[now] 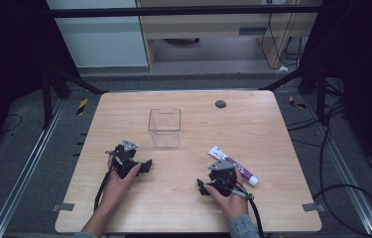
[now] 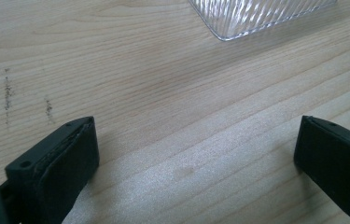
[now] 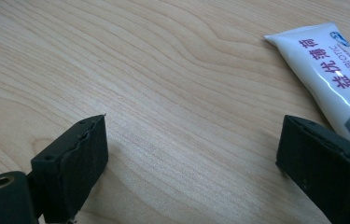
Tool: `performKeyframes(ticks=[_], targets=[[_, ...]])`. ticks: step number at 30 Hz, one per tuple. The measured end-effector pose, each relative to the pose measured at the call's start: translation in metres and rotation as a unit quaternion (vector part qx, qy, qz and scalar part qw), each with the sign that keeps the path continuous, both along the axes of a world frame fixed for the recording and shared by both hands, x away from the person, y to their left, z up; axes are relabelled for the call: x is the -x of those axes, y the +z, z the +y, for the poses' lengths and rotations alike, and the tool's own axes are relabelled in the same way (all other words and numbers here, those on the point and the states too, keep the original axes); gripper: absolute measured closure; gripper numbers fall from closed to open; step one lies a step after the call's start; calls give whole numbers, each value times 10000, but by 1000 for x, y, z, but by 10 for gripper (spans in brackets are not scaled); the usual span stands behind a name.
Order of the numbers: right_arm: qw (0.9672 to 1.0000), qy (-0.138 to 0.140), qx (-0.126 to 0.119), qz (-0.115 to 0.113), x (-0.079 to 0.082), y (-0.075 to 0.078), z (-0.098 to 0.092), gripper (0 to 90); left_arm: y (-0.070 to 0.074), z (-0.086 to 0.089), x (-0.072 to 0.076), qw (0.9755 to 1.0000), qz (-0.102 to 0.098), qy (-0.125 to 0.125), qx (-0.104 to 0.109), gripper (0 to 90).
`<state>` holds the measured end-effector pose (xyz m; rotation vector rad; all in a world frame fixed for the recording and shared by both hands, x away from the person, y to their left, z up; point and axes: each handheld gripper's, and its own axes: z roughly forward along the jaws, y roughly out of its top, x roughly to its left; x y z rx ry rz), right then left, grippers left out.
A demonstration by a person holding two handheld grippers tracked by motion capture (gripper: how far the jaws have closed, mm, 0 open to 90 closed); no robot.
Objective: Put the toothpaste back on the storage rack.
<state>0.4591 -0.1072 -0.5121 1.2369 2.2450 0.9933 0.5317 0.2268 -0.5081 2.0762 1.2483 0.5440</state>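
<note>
Wooden counter [image 1: 183, 198], pale grain. Clear plastic container [image 1: 164, 128] stands upright near centre, at 12 o'clock from the left hand-held gripper [image 1: 146, 166], apart from it. Left hand-held gripper rests low at 8 o'clock of the counter, jaws spread wide, bare wood between. Right hand-held gripper [image 1: 201, 187] at 5 o'clock, jaws likewise wide apart, holding nothing. White-and-purple tube [image 1: 234, 166] lies flat just beside the right one, at its 1 o'clock.

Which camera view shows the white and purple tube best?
The high view: the whole tube lies flat on the table, just beside the right gripper. The right gripper view gives its flat crimped end and print close up, cut off at the edge. The left gripper view looks toward the clear container instead.
</note>
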Motion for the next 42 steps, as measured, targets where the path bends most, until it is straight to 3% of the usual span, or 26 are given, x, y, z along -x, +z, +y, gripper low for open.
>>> performKeyframes(ticks=[15, 16, 17, 18, 19, 22, 23, 24, 25, 26, 30, 34, 42], targets=[[10000, -70, -9, -16, 1, 0, 0, 113, 0, 0, 0, 10000, -1, 1, 2, 0], [10000, -15, -19, -36, 4, 2, 0, 194, 0, 0, 0, 10000, -2, 3, 4, 0], [10000, -15, -19, -36, 4, 2, 0, 194, 0, 0, 0, 10000, -2, 3, 4, 0], [9995, 93, 277, -143, 9, 7, 0, 206, 0, 0, 0, 10000, -1, 1, 2, 0], [9995, 93, 277, -143, 9, 7, 0, 206, 0, 0, 0, 10000, -1, 1, 2, 0], [9973, 245, 564, -399, 18, 31, -6, 243, 0, 0, 0, 10000, -2, 1, 2, 0], [9973, 245, 564, -399, 18, 31, -6, 243, 0, 0, 0, 10000, -2, 1, 2, 0], [9964, 298, 718, -342, 19, 42, -12, 248, 0, 0, 0, 10000, 0, 1, 1, 0], [9964, 298, 718, -342, 19, 42, -12, 248, 0, 0, 0, 10000, 0, 1, 1, 0], [9963, 303, 758, -278, 17, 52, -22, 250, 0, 0, 0, 10000, -6, 8, 13, 0], [9965, 251, 781, -129, 13, 65, -36, 246, 0, 0, 0, 10000, -3, 8, 17, 0], [9950, 277, 961, 82, 1, 81, -54, 253, 0, 0, 0, 10000, -5, 6, 13, 0], [9931, 246, 1029, 514, -22, 83, -75, 305, 0, 0, 0, 10000, -6, 7, 15, 0]])
